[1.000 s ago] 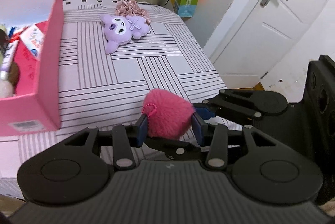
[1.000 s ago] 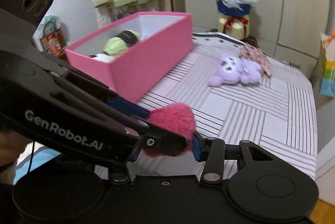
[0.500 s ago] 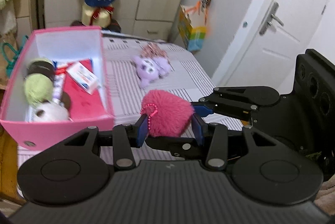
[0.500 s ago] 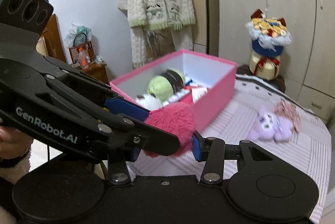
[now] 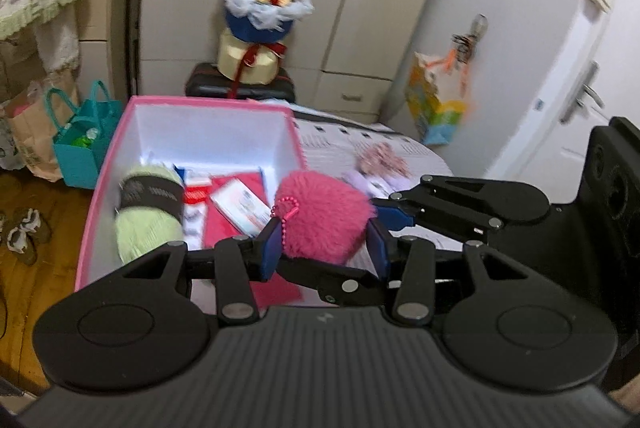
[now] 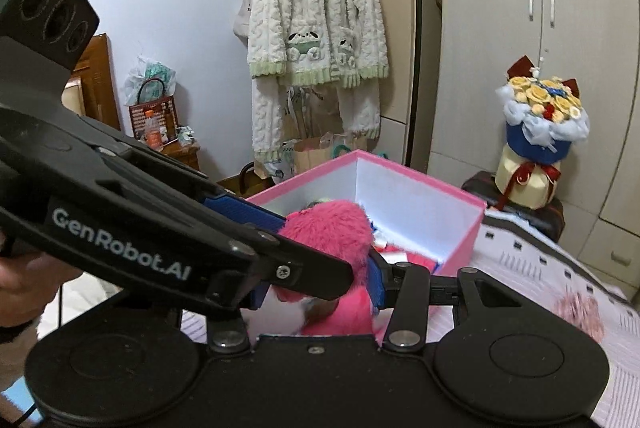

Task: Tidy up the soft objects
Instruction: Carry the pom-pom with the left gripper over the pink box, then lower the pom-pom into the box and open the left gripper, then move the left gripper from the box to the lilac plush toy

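Beige wardrobe, white door, wooden floor, cardigan hung on pale wall.

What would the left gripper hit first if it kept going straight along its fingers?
Probably the inside of the pink box: the left gripper, shut on the pink fluffy pompom, aims down toward the red sheet and small packet there. Depth is unclear.

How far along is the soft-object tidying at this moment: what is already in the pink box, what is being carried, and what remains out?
Done: a green yarn ball already lies in the pink box. In hand: the left claw and right claw both grip the pink fluffy plush, held at the box's near edge, not yet released. Left: the purple plush and the pink frilly item lie on the striped bed.
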Action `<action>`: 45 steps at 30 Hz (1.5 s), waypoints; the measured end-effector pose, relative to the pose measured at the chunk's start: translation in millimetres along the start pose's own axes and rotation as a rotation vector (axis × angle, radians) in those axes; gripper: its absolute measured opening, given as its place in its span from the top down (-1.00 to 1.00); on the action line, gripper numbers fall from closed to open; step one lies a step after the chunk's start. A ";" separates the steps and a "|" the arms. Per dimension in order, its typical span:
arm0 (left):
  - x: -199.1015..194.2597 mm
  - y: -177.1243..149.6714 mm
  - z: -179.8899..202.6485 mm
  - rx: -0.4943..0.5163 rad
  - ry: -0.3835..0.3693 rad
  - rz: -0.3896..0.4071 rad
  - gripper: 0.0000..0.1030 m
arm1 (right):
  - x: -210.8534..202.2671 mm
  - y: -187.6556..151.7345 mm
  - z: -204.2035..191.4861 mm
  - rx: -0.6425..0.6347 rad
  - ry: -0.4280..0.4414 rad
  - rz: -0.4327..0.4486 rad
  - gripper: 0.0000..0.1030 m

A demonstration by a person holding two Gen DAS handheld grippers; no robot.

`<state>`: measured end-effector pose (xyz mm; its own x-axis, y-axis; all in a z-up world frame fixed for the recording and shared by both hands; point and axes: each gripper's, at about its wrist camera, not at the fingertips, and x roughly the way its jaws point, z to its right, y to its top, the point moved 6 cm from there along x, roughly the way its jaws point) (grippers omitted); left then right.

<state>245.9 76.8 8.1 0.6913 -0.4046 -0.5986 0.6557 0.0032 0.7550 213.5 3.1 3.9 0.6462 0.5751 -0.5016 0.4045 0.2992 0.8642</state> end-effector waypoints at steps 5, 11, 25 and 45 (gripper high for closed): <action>34.5 15.3 -32.0 -0.057 0.032 -0.022 0.14 | 43.4 8.8 18.6 -0.026 0.017 -0.033 -0.01; 76.4 24.1 -63.9 -0.122 0.054 -0.056 0.13 | 91.7 13.1 35.9 -0.075 0.034 -0.110 -0.03; 106.3 27.2 -94.5 -0.126 0.180 -0.052 0.17 | 135.7 10.3 46.0 -0.181 0.013 -0.194 -0.27; -14.2 8.6 -26.4 0.034 0.123 0.031 -0.19 | -23.2 -2.9 62.3 0.044 -0.011 -0.060 -0.52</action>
<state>249.7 106.7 16.1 0.7443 -0.2899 -0.6017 0.6243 -0.0181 0.7810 237.6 -58.5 10.6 0.6266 0.5488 -0.5533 0.4709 0.2991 0.8299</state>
